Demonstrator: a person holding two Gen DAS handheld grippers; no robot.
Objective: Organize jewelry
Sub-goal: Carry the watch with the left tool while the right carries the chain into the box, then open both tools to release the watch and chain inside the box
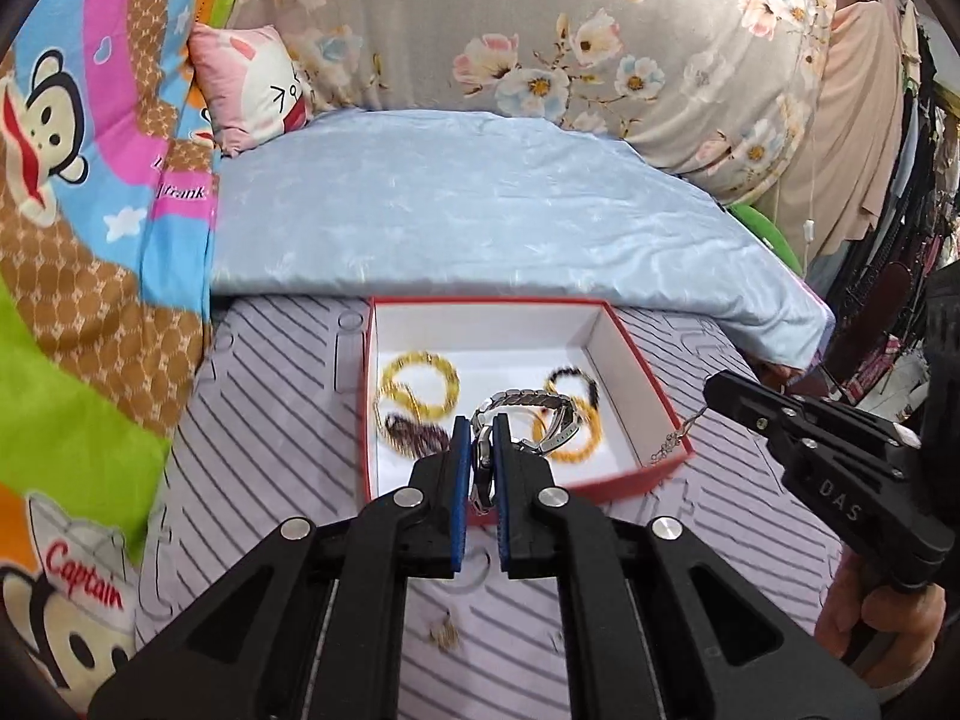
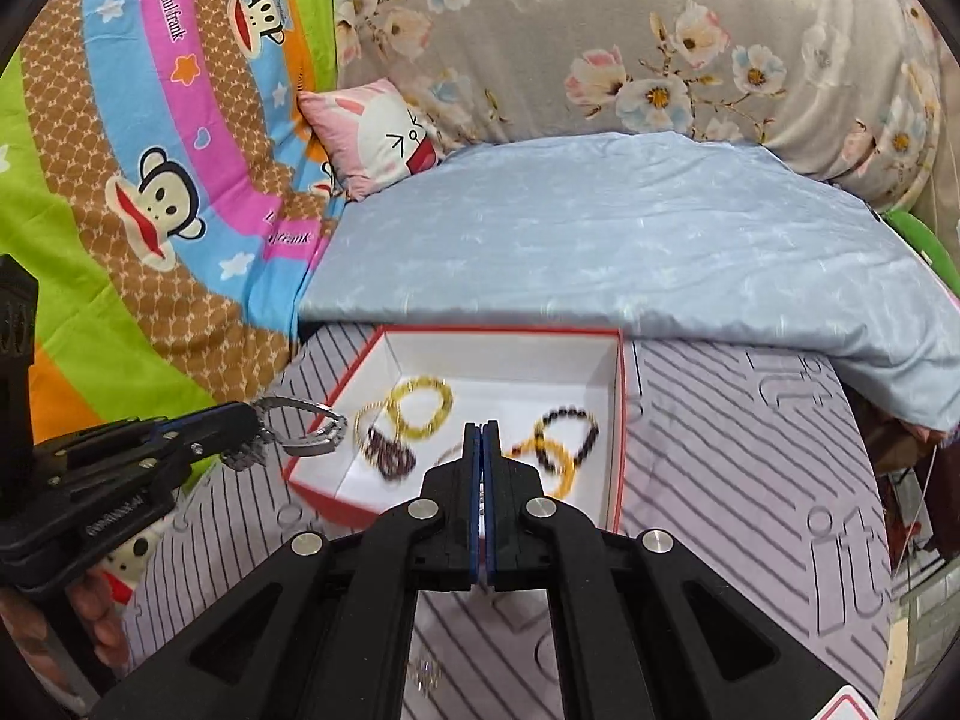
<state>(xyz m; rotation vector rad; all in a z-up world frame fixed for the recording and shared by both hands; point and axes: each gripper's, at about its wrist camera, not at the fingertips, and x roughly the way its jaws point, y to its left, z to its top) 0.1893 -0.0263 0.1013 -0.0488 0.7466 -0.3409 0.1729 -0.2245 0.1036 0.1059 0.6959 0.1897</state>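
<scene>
A red box (image 1: 654,396) with a white inside sits on a striped mat and holds several bead bracelets, yellow (image 1: 420,384), dark (image 1: 573,384) and brown. My left gripper (image 1: 480,438) is shut on a silver metal watch (image 1: 528,405) and holds it above the box's near edge; the watch also shows in the right wrist view (image 2: 312,426). My right gripper (image 2: 482,432) is shut on a thin silver chain (image 1: 681,435) that hangs from its tips over the box's right corner. The box (image 2: 618,420) lies just ahead of it.
A light blue folded cover (image 1: 480,210) lies behind the box. A floral quilt (image 1: 600,30), a cartoon blanket (image 1: 90,180) and a pink pillow (image 1: 252,84) surround it. A small gold piece (image 1: 444,636) lies on the striped mat (image 1: 270,420) near me.
</scene>
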